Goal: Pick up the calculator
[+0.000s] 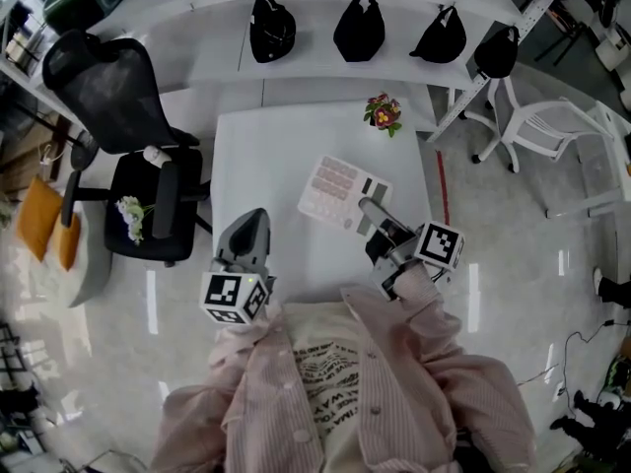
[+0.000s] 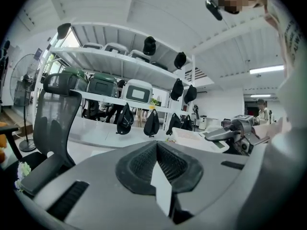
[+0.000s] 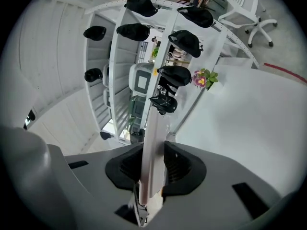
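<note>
Firmly pinched at one edge by right gripper (image 1: 370,210): calculator (image 1: 340,193), over white table (image 1: 256,156).
Looks light, stiff, slick plastic; best gripped at rim, clear of keys. Left gripper (image 1: 253,217) closed, empty.

Bright even light, soft shadows, fisheye-warped edges, dark vignetted corners, blurred foreground

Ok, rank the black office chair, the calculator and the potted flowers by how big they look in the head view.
1. black office chair, clearly largest
2. calculator, held up nearer the camera, so it may look somewhat enlarged
3. potted flowers, smallest
</note>
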A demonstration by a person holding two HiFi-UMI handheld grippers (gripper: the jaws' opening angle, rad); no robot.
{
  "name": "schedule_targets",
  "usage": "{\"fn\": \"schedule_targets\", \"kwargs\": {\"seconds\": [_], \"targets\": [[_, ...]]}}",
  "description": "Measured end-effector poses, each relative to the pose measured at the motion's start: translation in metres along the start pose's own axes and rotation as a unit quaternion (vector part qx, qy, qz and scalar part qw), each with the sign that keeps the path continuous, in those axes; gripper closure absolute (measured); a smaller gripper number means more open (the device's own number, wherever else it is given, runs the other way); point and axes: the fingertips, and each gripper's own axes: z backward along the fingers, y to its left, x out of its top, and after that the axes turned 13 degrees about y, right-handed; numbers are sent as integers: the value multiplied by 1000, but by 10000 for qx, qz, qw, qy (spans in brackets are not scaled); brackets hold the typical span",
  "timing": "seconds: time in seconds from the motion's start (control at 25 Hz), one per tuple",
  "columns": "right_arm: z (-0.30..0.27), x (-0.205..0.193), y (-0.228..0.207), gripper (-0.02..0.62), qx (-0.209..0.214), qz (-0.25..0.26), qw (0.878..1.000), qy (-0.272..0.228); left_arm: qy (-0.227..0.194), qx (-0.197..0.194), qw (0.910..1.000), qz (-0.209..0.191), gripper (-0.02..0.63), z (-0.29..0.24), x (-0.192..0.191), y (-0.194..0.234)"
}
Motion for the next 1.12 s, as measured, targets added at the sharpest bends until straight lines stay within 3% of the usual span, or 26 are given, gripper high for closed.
{"fn": "schedule_targets", "kwargs": {"seconds": [0.6,1.12], "targets": [[19,6,18,508,386,70,9987,-340,-339,161,9990,-257,606,17,24,4],[21,5,20,508,408,-8,9985,-377,-324,219,9989,-247,606,21,25,6]]}}
